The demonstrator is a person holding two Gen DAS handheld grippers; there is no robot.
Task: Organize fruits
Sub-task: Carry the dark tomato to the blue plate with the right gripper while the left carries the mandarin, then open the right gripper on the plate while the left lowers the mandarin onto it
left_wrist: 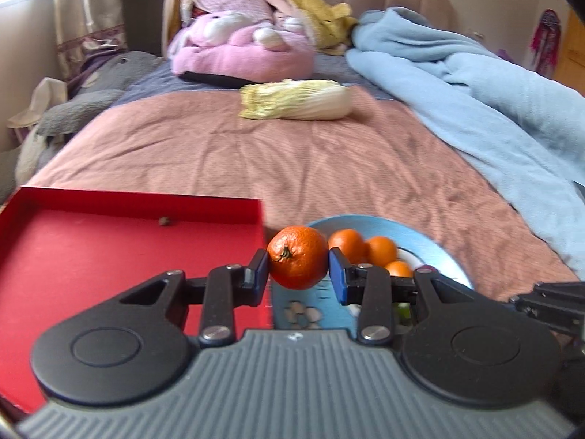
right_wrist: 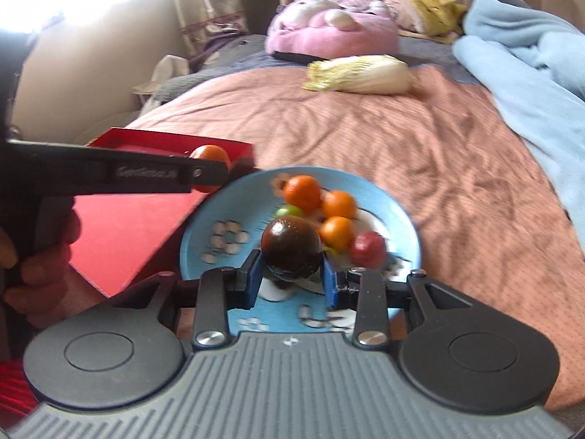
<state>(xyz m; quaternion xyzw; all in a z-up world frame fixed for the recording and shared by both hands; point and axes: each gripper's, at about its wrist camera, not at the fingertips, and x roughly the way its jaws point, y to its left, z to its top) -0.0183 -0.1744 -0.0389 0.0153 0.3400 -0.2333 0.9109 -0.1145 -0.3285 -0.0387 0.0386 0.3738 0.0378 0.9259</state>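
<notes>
My left gripper (left_wrist: 298,269) is shut on an orange tangerine (left_wrist: 298,256), held above the gap between the red tray (left_wrist: 109,256) and the blue plate (left_wrist: 431,245). My right gripper (right_wrist: 291,274) is shut on a dark brown round fruit (right_wrist: 291,245), held over the blue plate (right_wrist: 204,226). The plate holds three small oranges (right_wrist: 302,192), a red fruit (right_wrist: 367,247) and a green fruit (right_wrist: 289,211). In the right wrist view the left gripper (right_wrist: 215,172) reaches in from the left with its tangerine (right_wrist: 209,154) by the red tray (right_wrist: 139,216).
Everything lies on a pink bedspread (left_wrist: 292,161). A napa cabbage (left_wrist: 296,99) lies further back. A light blue blanket (left_wrist: 493,102) is heaped on the right. Plush toys (left_wrist: 241,51) sit at the headboard. A small brown speck (left_wrist: 164,221) lies in the tray.
</notes>
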